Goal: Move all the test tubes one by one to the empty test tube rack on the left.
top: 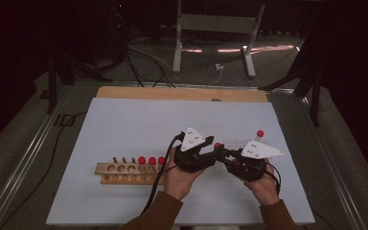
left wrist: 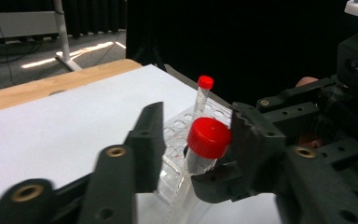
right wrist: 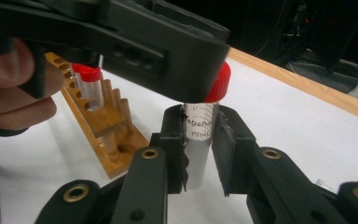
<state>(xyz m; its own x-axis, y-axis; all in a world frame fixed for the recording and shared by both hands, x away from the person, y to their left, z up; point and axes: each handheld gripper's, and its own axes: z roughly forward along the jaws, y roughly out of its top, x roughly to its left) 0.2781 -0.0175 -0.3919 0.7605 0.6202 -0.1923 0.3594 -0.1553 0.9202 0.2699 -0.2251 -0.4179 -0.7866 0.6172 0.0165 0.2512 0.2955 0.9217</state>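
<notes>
On the white mat [top: 124, 129] covering the table, a person's two hands are bringing the grippers together just right of centre, near the near edge. The right gripper [right wrist: 199, 140] is clamping the clear body of a red-capped tube [right wrist: 200, 140], its two jaws pressing on either side of the printed wall and holding the tube upright above the mat. The left gripper [left wrist: 193, 140] is reaching in from the left with its jaws standing apart around the tube's red cap [left wrist: 209, 137]; the right-hand jaw is lying against or just beside the cap, the left-hand jaw is clear of it, and whether any grip is being made cannot be told. In the high view the two grippers are meeting tip to tip at the cap [top: 217, 145]. A clear plastic rack [left wrist: 186, 130] is lying on the mat just beyond the held tube, with a second red-capped tube [left wrist: 202, 95] standing in it at the far right. A wooden rack [top: 127, 172] is sitting to the left of the hands, near the near edge, carrying three red-capped tubes [top: 151, 161] at its right end and open holes to their left. A bare wooden table edge [top: 182, 93] is showing along the far side of the mat.
</notes>
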